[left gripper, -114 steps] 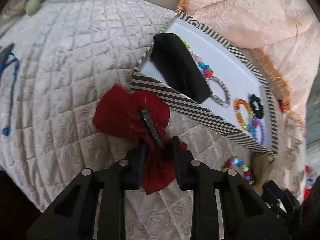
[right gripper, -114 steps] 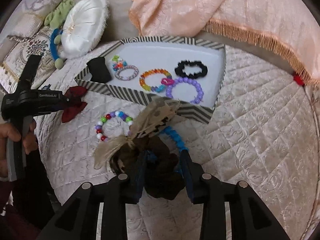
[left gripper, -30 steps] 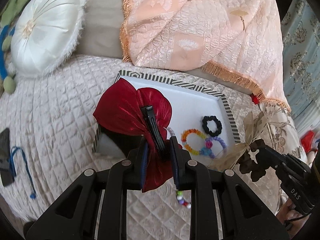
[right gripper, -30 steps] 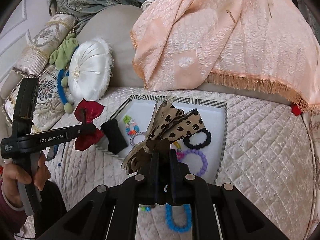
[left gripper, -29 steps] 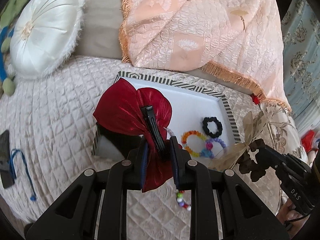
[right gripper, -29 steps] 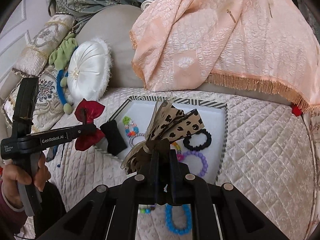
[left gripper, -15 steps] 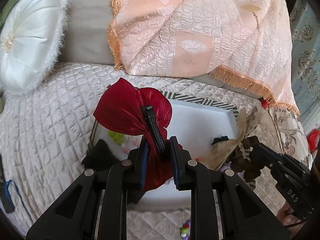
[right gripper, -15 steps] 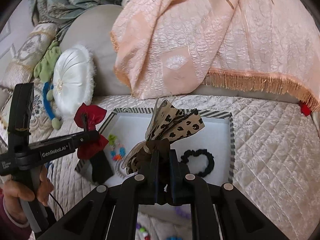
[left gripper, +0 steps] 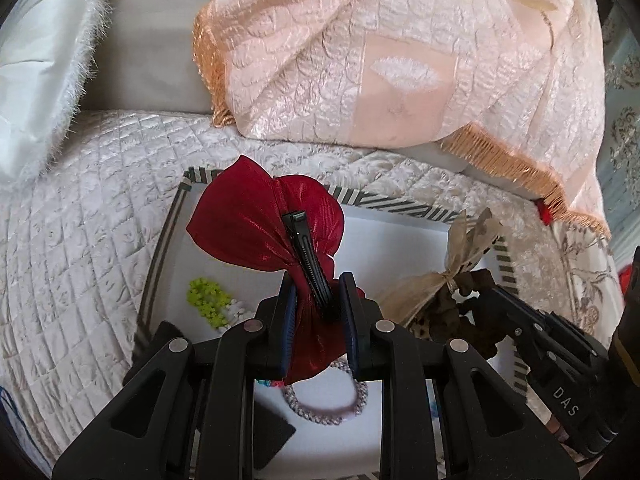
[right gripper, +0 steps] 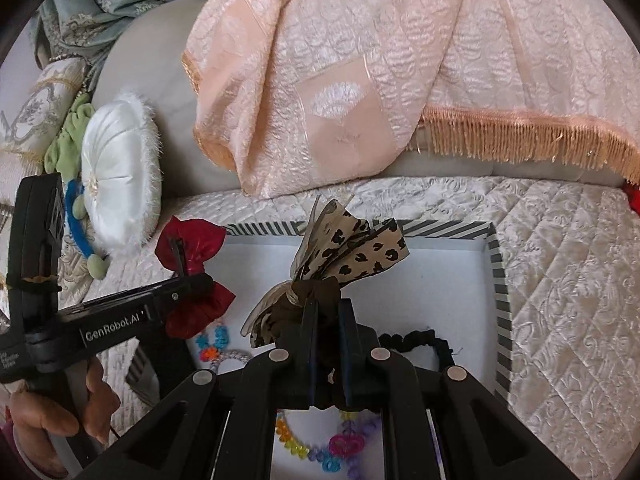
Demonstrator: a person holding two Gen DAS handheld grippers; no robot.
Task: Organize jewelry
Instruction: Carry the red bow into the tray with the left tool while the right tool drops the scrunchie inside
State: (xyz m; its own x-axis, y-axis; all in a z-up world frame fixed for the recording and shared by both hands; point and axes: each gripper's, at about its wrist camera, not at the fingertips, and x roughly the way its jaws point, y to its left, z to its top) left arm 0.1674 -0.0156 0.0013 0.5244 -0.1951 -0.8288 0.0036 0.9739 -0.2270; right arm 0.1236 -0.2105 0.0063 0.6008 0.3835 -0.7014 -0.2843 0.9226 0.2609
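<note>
Red bow (left gripper: 264, 224) clamped in left hand-held gripper (left gripper: 319, 312) above tray (left gripper: 400, 228)

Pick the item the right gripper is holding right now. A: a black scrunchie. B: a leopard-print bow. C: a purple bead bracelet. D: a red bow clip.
B: the right gripper is closed on the leopard-print bow above the striped tray, while the red bow clip sits in the left gripper.
</note>
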